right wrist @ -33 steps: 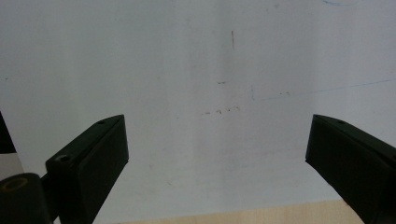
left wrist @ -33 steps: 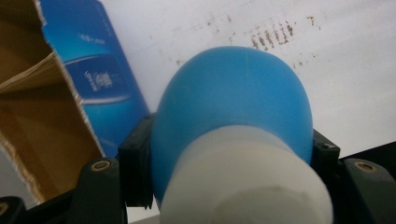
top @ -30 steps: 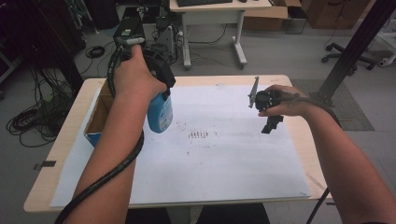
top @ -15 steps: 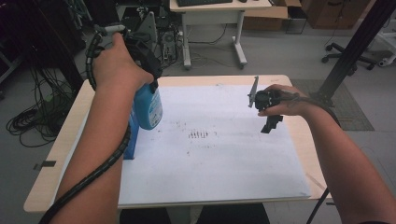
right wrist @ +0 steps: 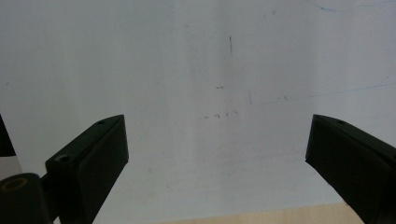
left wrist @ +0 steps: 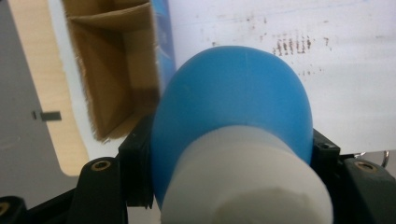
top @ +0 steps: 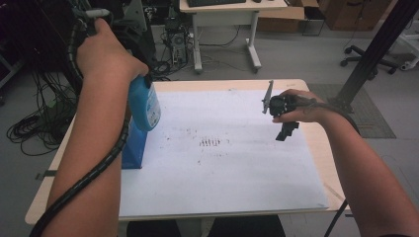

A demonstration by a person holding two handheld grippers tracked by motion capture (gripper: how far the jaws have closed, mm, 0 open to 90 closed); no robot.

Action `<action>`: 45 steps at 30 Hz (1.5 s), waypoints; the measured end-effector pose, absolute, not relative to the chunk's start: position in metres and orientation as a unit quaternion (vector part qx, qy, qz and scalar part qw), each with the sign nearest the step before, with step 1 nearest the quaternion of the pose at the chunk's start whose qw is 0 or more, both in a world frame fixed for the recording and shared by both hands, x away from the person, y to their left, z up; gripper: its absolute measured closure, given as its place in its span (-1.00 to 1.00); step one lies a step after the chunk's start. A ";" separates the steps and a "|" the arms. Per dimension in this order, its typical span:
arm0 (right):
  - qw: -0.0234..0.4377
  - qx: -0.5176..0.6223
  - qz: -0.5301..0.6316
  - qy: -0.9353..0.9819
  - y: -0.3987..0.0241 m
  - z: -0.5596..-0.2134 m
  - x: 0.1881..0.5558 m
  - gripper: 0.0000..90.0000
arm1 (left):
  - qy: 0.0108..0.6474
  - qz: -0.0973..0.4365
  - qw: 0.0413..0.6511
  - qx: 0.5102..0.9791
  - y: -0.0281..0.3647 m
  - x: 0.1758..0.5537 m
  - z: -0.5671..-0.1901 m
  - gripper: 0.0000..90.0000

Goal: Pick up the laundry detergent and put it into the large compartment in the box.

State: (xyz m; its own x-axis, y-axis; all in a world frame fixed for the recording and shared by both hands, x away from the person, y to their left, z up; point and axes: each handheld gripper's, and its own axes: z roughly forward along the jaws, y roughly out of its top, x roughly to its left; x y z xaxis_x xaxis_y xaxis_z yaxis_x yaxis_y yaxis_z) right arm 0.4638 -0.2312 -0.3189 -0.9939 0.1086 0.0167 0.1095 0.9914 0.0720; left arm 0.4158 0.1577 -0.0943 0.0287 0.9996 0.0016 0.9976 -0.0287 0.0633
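Note:
A blue bottle (top: pixel 145 105) with a white cap (left wrist: pixel 247 182) hangs in the air over the table's left side. My left gripper (left wrist: pixel 229 154) is shut on its neck, a black jaw on either side. The holding hand (top: pixel 106 54) is raised high at the upper left. Just below the bottle stands an open cardboard box (top: pixel 134 148) with a blue side; its brown inside (left wrist: pixel 109 79) shows in the left gripper view. My right gripper (top: pixel 286 129) hovers over the right part of the white paper (top: pixel 237 173). Its jaws (right wrist: pixel 215 144) stand wide open with nothing between them.
The white paper sheet covers most of the wooden table (top: pixel 316 148) and bears small reddish-brown marks (top: pixel 210 143) near its middle. A black cable runs down along my left forearm (top: pixel 99 168). Behind the table are a desk, cables on the floor and a dark post.
My left hand has carried the blue bottle up and to the left, from over the paper to above the box. The right gripper has stayed where it was.

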 end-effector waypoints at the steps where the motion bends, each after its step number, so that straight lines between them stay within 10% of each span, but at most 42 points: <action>1: 0.006 -0.054 -0.037 -0.998 -0.230 -0.319 0.464 -0.87 | 0.702 0.020 0.025 0.711 0.161 0.416 -0.093 -0.17; 23: 0.007 -0.049 -0.034 -0.998 -0.223 -0.320 0.464 -0.87 | 0.752 0.056 0.039 0.656 0.209 0.410 -0.037 -0.18; 45: 0.004 -0.050 -0.040 -0.998 -0.223 -0.313 0.462 -0.87 | 0.756 0.072 0.045 0.650 0.237 0.415 -0.062 -0.17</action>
State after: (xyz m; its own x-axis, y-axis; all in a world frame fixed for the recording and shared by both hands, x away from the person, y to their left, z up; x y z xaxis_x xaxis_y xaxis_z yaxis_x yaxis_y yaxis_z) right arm 0.4617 -0.2230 -0.3132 -0.9950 0.0992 0.0126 0.0999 0.9918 0.0794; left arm 0.4153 0.2371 -0.0621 -0.1519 0.9881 0.0253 0.9751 0.1457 0.1671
